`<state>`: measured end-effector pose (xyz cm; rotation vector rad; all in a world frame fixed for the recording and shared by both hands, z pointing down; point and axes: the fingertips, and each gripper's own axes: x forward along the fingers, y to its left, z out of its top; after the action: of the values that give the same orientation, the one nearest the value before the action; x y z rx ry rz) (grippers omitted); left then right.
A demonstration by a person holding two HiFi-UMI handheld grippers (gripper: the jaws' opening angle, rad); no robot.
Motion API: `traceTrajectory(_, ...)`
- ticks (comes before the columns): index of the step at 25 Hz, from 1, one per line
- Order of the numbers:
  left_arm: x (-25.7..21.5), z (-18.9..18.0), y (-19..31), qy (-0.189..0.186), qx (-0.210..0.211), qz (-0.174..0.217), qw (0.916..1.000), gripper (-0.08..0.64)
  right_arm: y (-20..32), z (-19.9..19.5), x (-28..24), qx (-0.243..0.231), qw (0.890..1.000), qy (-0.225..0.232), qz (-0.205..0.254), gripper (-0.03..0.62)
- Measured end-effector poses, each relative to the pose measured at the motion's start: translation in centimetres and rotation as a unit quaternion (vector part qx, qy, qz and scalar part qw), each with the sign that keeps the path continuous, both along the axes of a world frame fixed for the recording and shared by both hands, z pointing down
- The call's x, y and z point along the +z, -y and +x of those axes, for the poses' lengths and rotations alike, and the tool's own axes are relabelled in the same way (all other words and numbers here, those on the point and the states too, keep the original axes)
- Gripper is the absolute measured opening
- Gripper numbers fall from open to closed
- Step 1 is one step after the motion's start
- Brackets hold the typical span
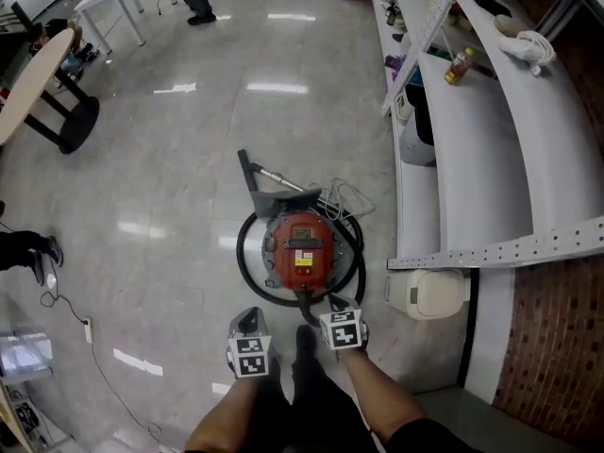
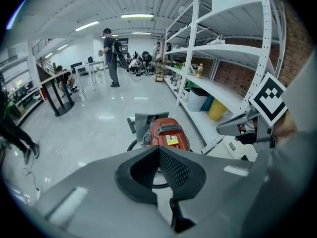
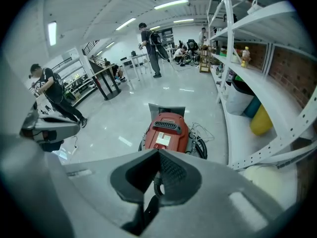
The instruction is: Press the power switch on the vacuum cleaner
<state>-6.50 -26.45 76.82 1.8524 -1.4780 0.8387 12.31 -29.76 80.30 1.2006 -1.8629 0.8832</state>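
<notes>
Vacuum cleaner (image 1: pixel 302 249), red and squat, sits on the glossy floor (image 1: pixel 170 215) just ahead of the person's feet. A black hose (image 1: pixel 247 270) is looped around its body and loose wire (image 1: pixel 347 196) lies at its far side. The left tongs (image 1: pixel 247 317) and right tongs (image 1: pixel 336 304) hover short of it, each clenched tip to tip and gripping nothing. The hose's near curve lies between them and the red body. White shelving (image 1: pixel 491 177) runs along the right, a bottle (image 1: pixel 460 64) on one shelf and a pale bin (image 1: pixel 429 293) on the floor at its foot, near the vacuum. A round worktop (image 1: pixel 33 78) stands well apart at far left.
</notes>
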Motion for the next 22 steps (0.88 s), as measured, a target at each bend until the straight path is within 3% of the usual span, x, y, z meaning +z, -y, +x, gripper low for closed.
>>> traceTrajectory(8,-4.1,-1.3,-3.7,-0.017,0.024,0.018,0.9994,0.015,-2.5,-0.5,-4.9,0.021,0.999,0.018,0.032,-0.008)
traceTrajectory(16,-9.8,0.1,-4.2,-0.073,0.06,0.091,0.9914,0.015,-4.4,-1.5,-11.5,0.063,0.993,0.036,0.098,-0.008)
traceTrajectory(22,-15.8,-2.2,-8.3,-0.105,0.084,0.132,0.9821,0.015,-8.8,-5.0,-18.9,0.079,0.982,0.055,0.163,-0.008)
